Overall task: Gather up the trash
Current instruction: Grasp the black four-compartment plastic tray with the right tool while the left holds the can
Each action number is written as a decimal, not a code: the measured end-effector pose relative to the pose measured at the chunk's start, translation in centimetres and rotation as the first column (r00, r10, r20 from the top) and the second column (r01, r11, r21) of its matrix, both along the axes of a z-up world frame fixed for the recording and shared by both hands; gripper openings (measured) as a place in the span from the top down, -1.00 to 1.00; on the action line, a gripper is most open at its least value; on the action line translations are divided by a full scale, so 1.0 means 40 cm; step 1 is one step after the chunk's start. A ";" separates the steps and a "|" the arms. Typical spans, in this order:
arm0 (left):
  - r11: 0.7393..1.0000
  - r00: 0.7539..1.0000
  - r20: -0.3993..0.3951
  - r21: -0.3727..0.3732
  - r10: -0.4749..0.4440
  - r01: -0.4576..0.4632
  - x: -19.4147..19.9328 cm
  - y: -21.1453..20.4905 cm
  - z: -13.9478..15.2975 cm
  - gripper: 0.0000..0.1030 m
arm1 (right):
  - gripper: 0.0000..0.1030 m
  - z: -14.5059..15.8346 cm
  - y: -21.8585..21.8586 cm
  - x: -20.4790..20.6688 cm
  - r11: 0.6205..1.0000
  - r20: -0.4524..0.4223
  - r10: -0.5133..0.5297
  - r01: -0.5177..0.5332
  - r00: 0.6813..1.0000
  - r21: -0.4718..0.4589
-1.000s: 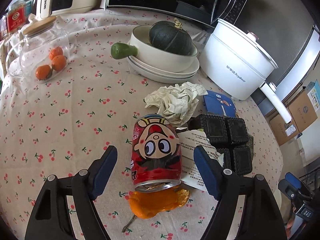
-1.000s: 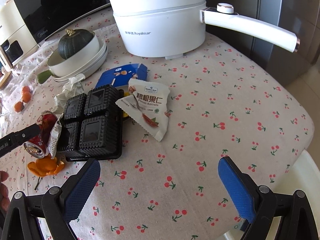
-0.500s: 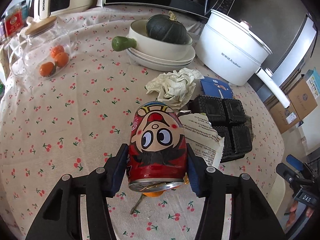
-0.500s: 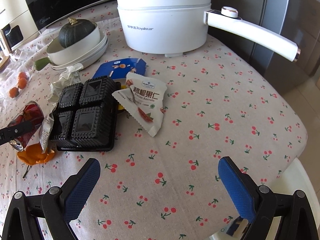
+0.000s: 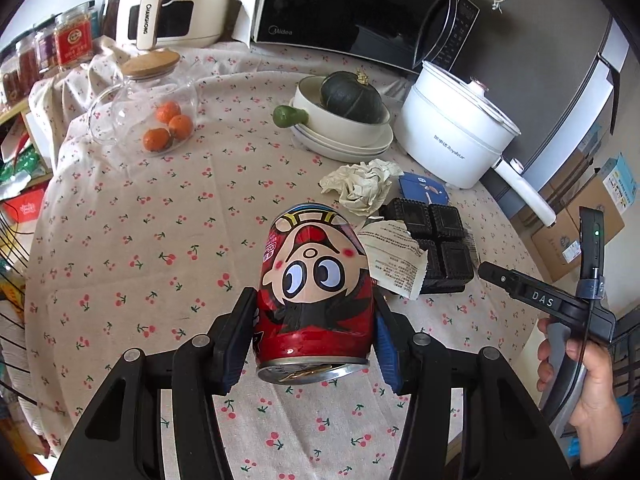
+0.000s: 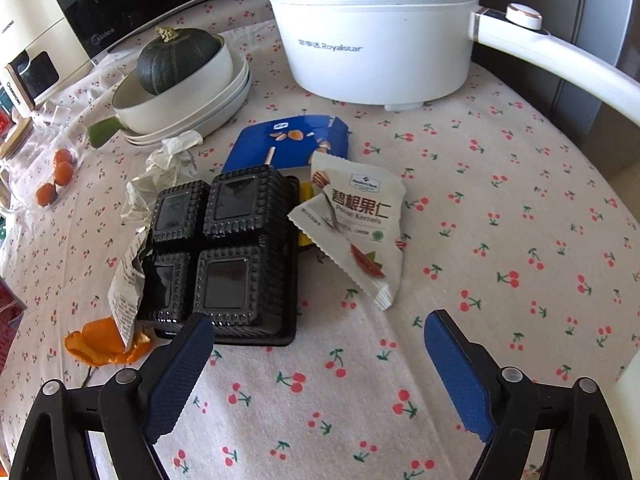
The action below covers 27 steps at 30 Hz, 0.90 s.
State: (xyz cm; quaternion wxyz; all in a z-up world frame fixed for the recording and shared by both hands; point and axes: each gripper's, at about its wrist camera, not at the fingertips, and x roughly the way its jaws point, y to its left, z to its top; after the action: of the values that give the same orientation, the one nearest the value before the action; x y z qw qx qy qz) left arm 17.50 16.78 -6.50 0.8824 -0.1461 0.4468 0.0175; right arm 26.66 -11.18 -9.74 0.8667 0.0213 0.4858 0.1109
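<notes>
My left gripper (image 5: 314, 344) is shut on a red drink can (image 5: 316, 292) with a cartoon face, held clear above the cherry-print tablecloth. On the table lie a crumpled paper (image 5: 364, 186), a black four-cell plastic tray (image 6: 224, 256), a white pecan wrapper (image 6: 356, 224), a blue packet (image 6: 288, 144), a torn printed wrapper (image 6: 126, 292) and orange peel (image 6: 102, 346). My right gripper (image 6: 316, 364) hangs over bare cloth just in front of the tray and pecan wrapper, its jaws closing with nothing between them. A hand (image 5: 580, 372) holds it at the right of the left wrist view.
A white electric pot (image 6: 376, 32) with a long handle stands behind the trash. Next to it, a bowl (image 5: 340, 120) with a green squash rests on stacked plates. A glass jar (image 5: 144, 108) of small oranges, a microwave (image 5: 352, 12) and an air fryer (image 5: 172, 4) fill the back.
My left gripper closed on the can and lifted it off the table, away from the orange peel. My right gripper came closer to the tray and pecan wrapper, and its jaws narrowed a little.
</notes>
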 end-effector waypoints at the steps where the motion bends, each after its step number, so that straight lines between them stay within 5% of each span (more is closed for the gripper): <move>1: 1.000 1.000 -0.002 0.010 -0.002 0.002 -0.002 0.004 -0.001 -0.10 | -0.63 -0.005 0.010 0.009 1.000 -0.003 0.001 -0.001 1.000 -0.001; 13: 1.000 1.000 -0.006 0.015 0.018 -0.018 0.006 0.046 -0.012 -0.10 | -0.36 -0.046 0.074 0.076 0.997 -0.036 -0.019 0.022 0.999 0.072; 20: 1.000 1.000 -0.002 0.009 0.016 -0.016 0.005 0.042 -0.010 -0.10 | -0.01 -0.053 0.094 0.076 0.998 -0.035 0.008 -0.006 0.999 0.061; 27: 1.000 1.000 0.030 0.000 0.007 -0.007 -0.010 0.012 0.020 -0.10 | 0.05 -0.005 0.087 0.026 0.999 0.009 0.037 -0.037 0.999 0.004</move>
State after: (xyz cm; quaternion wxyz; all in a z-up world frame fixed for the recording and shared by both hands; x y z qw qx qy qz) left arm 17.11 17.25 -5.70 0.8890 -0.1477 0.4330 0.0184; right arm 27.70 -7.72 -9.95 0.8666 0.0137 0.4821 0.1283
